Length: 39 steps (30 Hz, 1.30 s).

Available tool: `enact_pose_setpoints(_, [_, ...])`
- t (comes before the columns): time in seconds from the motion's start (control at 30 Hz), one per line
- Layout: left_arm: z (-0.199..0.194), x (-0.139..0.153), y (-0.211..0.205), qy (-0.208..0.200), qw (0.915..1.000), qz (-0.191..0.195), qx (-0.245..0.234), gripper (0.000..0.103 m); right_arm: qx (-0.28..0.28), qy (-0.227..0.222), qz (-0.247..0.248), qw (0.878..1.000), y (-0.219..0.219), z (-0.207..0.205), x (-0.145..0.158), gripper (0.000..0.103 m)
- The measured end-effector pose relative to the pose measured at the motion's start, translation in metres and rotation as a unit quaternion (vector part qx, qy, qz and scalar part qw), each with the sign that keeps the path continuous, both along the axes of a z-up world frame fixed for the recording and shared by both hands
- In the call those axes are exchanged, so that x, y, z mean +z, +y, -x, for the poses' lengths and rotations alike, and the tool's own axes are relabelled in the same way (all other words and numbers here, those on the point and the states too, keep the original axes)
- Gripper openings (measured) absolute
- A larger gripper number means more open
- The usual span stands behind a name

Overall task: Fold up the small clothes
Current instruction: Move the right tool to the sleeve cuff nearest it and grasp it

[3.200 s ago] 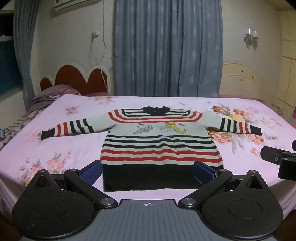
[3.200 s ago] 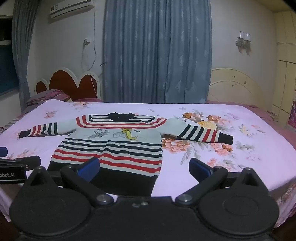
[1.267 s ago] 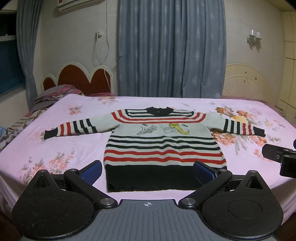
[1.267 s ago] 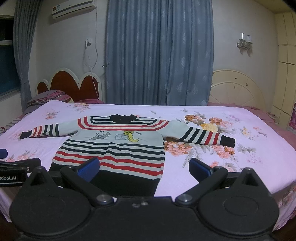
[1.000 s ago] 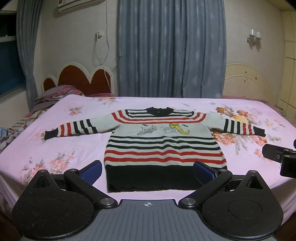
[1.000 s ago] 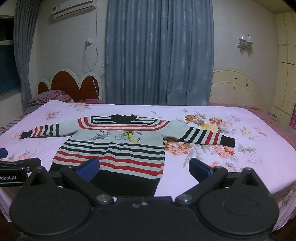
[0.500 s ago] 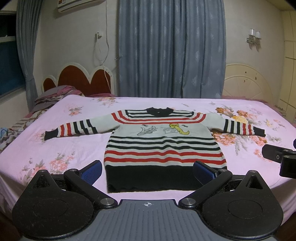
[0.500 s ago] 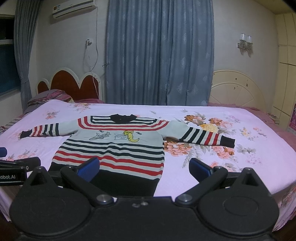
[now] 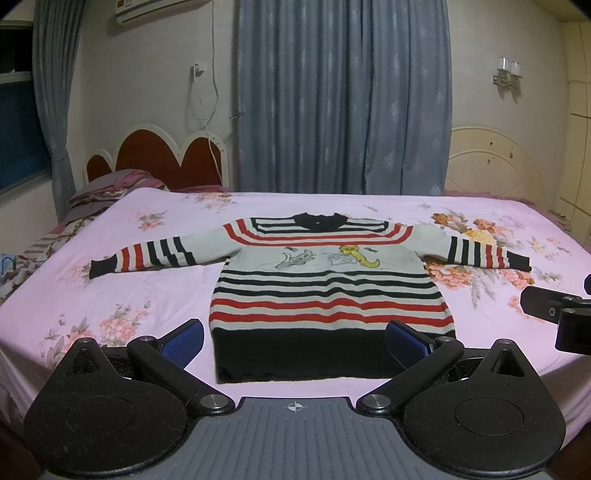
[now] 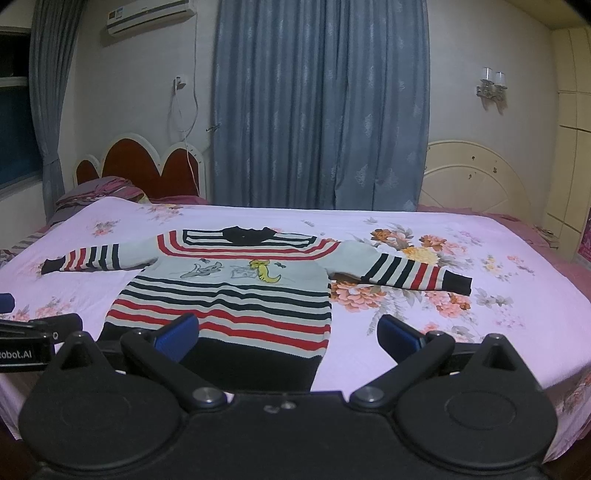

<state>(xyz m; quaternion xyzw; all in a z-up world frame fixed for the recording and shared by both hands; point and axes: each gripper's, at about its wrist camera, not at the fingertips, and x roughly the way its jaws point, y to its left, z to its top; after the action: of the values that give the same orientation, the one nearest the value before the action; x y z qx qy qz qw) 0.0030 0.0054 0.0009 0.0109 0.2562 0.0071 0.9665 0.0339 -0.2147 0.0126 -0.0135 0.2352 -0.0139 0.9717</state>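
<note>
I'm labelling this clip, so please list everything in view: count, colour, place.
sweater: one, striped red, black and grey, flat on the bed, sleeves spread
bed: one, pink floral sheet, across the middle
headboard: one, red with white trim, far left
pillow: one, purple, by the headboard
curtains: grey-blue, back wall
air conditioner: one, white, upper left
wall lamp: one, right wall
left gripper: open, near the hem
right gripper: open, over the near bed edge
</note>
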Motion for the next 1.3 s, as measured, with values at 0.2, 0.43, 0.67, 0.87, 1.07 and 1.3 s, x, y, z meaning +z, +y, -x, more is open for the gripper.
enact_pose_setpoints(0.2, [-0.002,-0.004,0.002,0.004,1.0000,-0.001,-0.001,0.103,-0.001,0.002,-0.003,1.000,0.001,-0.001,-0.002,0.102])
enact_pose_setpoints(0.43, [-0.020,-0.012,0.008,0.012,0.9997,0.021,0.008,0.103,-0.014,0.006,-0.013,1.000,-0.005,-0.016,-0.011,0.102])
enact_pose_setpoints(0.67, [-0.069,-0.022,0.010,0.004,0.9981,0.052,-0.033,0.103,-0.037,0.007,-0.021,0.999,-0.018,-0.052,-0.019,0.102])
enact_pose_setpoints(0.87, [-0.133,-0.025,0.006,0.015,0.9957,0.061,-0.067,0.103,-0.065,-0.003,-0.033,0.997,-0.025,-0.098,-0.022,0.102])
enact_pose_setpoints(1.07, [-0.194,-0.022,0.010,0.004,0.9951,0.052,-0.084,0.103,-0.093,-0.018,-0.045,0.995,-0.027,-0.144,-0.021,0.095])
enact_pose_setpoints(1.3, [-0.254,-0.030,-0.009,0.001,0.9932,0.063,-0.098,0.102,-0.134,-0.027,-0.057,0.989,-0.059,-0.181,-0.026,0.083])
